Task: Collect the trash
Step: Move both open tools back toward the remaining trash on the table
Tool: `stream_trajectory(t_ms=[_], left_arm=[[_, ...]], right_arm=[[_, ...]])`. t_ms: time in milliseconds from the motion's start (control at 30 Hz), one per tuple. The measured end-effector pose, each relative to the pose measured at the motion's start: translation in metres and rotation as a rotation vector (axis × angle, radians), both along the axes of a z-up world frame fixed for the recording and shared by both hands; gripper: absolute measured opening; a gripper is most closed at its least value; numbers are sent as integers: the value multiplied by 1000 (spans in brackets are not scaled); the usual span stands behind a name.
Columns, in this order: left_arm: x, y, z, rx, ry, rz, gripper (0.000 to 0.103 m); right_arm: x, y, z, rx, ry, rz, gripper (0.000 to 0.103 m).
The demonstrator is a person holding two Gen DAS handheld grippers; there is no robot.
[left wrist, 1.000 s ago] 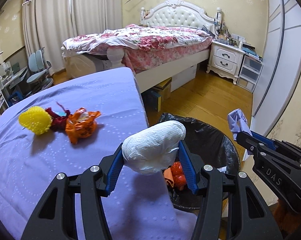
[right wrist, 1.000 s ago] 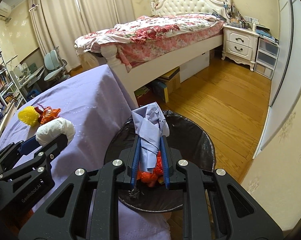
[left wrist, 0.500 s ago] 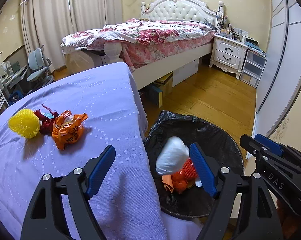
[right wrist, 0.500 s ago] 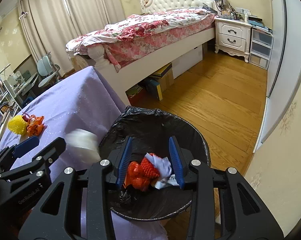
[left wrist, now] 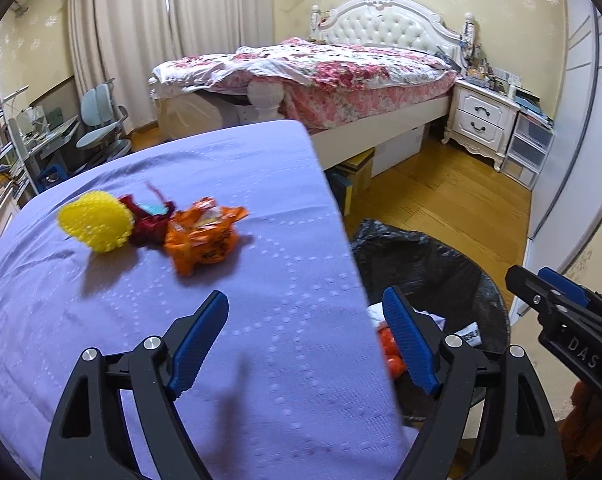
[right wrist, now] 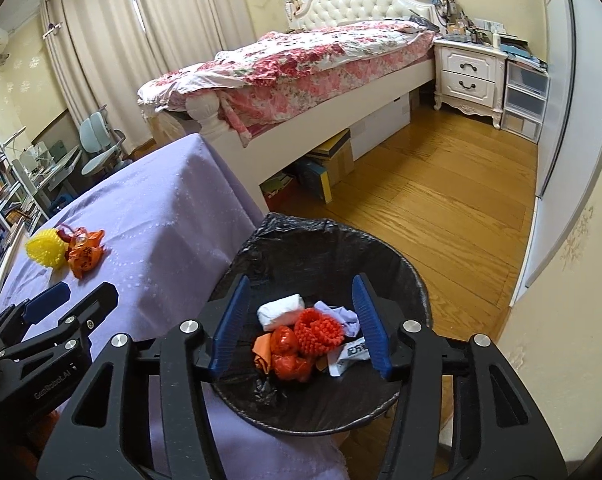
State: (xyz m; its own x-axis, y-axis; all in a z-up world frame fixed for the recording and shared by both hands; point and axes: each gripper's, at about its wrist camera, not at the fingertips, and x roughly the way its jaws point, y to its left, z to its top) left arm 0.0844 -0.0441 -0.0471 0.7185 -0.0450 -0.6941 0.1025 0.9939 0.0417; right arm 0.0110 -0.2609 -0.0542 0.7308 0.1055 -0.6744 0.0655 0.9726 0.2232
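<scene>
Your right gripper (right wrist: 301,320), jaws opening and empty, hangs over the bin (right wrist: 401,264) at lower centre, while your left gripper (left wrist: 309,340), spread and empty, faces the wrappers (left wrist: 201,240) at upper left.

White wad (right wrist: 281,311), purple paper (right wrist: 343,316) dropped into bin (right wrist: 415,276); both claws apparently emptied.

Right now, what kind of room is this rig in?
A lived-in bedroom, most likely in a home. A bed with a tufted white headboard and floral quilt fills the back, a white nightstand stands beside it, and curtains cover the window. In front: a purple-covered table and lined trash bin.
</scene>
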Motion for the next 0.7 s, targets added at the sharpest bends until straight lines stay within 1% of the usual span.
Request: stream_trajectory(t_ms=[233,333,600,633,667,700], left_arm=[[-5,47,-1,26,2,100,79],[-7,70,-2,39,3,151,79],[-8,129,-4,43,20,275,79],[-8,135,-5,44,24,288,79],[-8,138,-5,45,26,298,79],[-7,142,-5,46,29,306,79]], right_arm=[[2,38,7,-3,-6,89,54],[3,58,10,-5,-10,129,60],[14,116,16,-20,-6,243,61],[17,126,16,-22,-3,260,62],[18,130,17,-24,-1,266,65],[21,139,17,-26,5,280,67]])
